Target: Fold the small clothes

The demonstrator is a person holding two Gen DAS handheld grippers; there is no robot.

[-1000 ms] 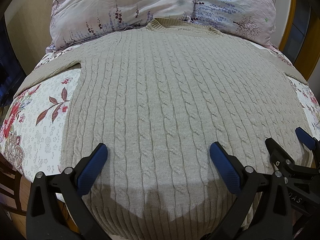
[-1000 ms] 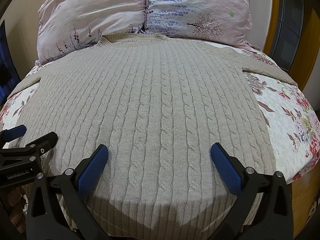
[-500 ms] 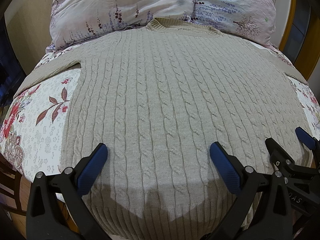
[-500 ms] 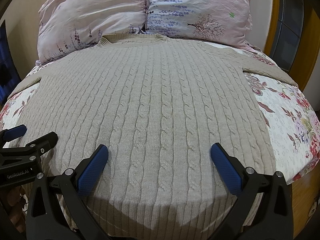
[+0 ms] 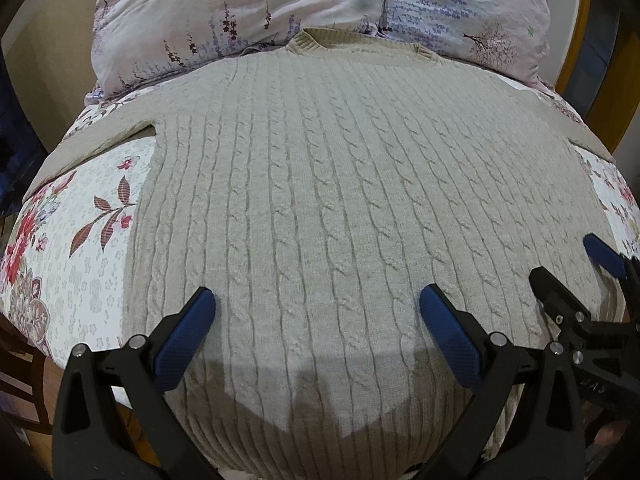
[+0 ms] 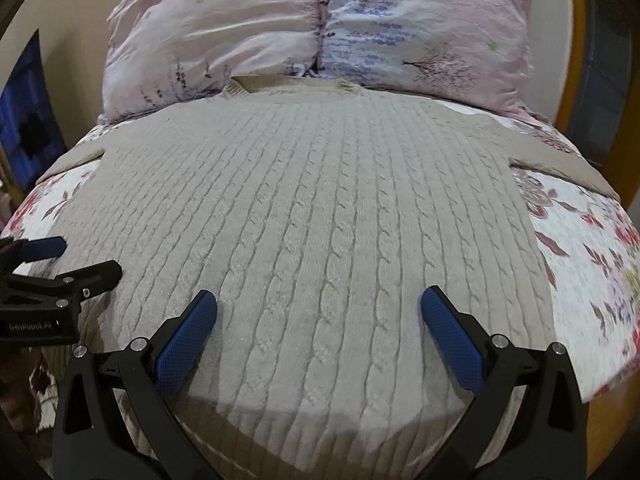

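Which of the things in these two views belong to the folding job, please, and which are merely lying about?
Part of the job:
- beige cable-knit sweater, spread flat
- left gripper, open above its hem
- right gripper, open above its hem

Just there:
- two floral pillows past the collar
- flowered bedspread under the sweater

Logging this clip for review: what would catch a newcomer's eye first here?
A beige cable-knit sweater lies spread flat over most of the flowered bedspread, collar toward two pink flowered pillows at the head of the bed. Both pairs of blue-padded tongs, left and right, stand open above the hem, gripping nothing.
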